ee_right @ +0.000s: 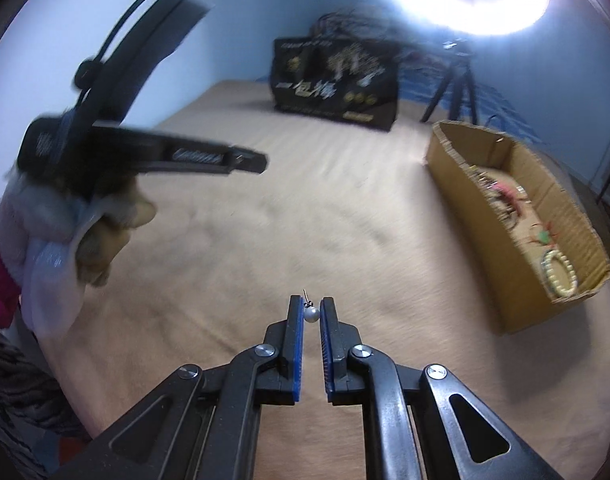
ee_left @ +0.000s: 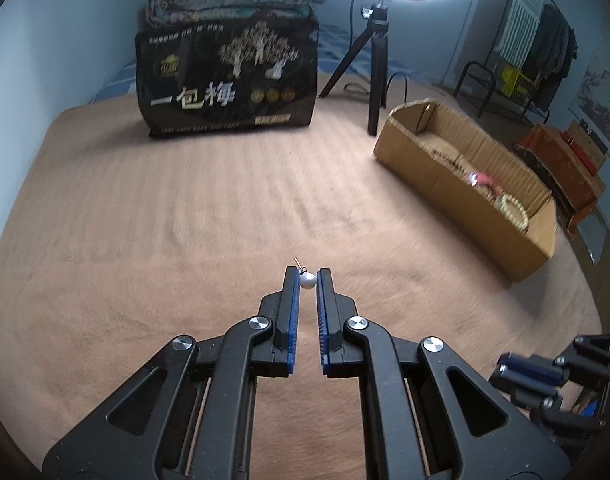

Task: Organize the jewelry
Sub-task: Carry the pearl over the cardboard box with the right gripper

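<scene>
One pearl earring point(ee_left: 307, 280) is pinched off the tan blanket, its thin post sticking up and away, and a second pearl earring point(ee_right: 311, 314) is pinched likewise. Off to the right sits the open cardboard box point(ee_left: 537, 240) (a beaded bracelet point(ee_left: 512, 211) lies inside, with red-tinged pieces too blurred to name).

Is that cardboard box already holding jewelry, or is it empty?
Not empty: the open-topped cardboard box holds a beaded bracelet and other small pieces, too blurred to identify.

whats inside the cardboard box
Inside the cardboard box: a cream beaded bracelet at the near end, and red and green pieces further in. The near wall covers the floor along that side; blur hides finer detail.
</scene>
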